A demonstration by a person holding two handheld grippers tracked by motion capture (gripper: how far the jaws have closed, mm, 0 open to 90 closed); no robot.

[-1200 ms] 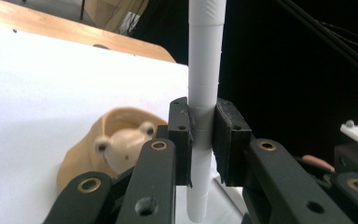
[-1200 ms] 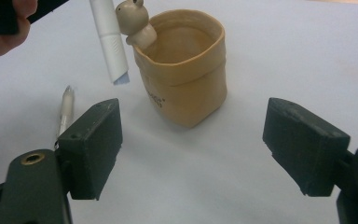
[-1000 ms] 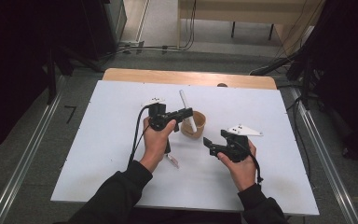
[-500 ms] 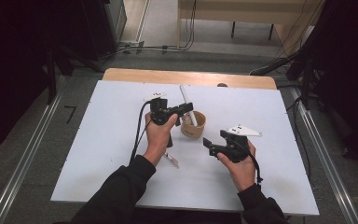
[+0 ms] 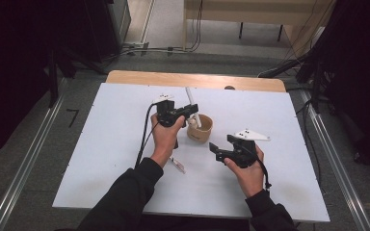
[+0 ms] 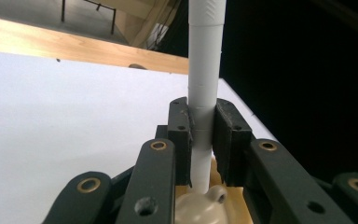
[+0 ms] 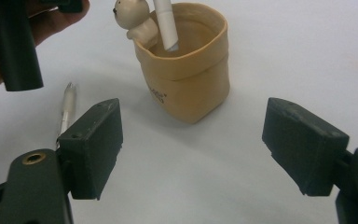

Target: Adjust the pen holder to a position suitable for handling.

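Note:
My left gripper (image 5: 191, 109) is shut on a white pen (image 5: 191, 98), which it holds nearly upright. In the left gripper view the black pads clamp the white pen (image 6: 204, 70) on both sides. The pen's lower end sits inside a tan soft cup (image 5: 201, 130) with a small bear figure (image 7: 133, 18) on its rim. My right gripper (image 5: 217, 151) hovers to the right of and nearer than the cup, open with nothing between its pads. In the right gripper view the tan cup (image 7: 191, 79) stands ahead of my right gripper (image 7: 191, 144).
A second pen (image 5: 177, 165) lies flat on the white tabletop (image 5: 106, 144), near the left wrist. It lies left of the cup in the right gripper view, pen (image 7: 66, 109). A wooden strip (image 5: 192, 79) runs along the far edge of the table.
The left hand has shifted slightly away from the person with the pen still gripped. The right hand and the cup have stayed put.

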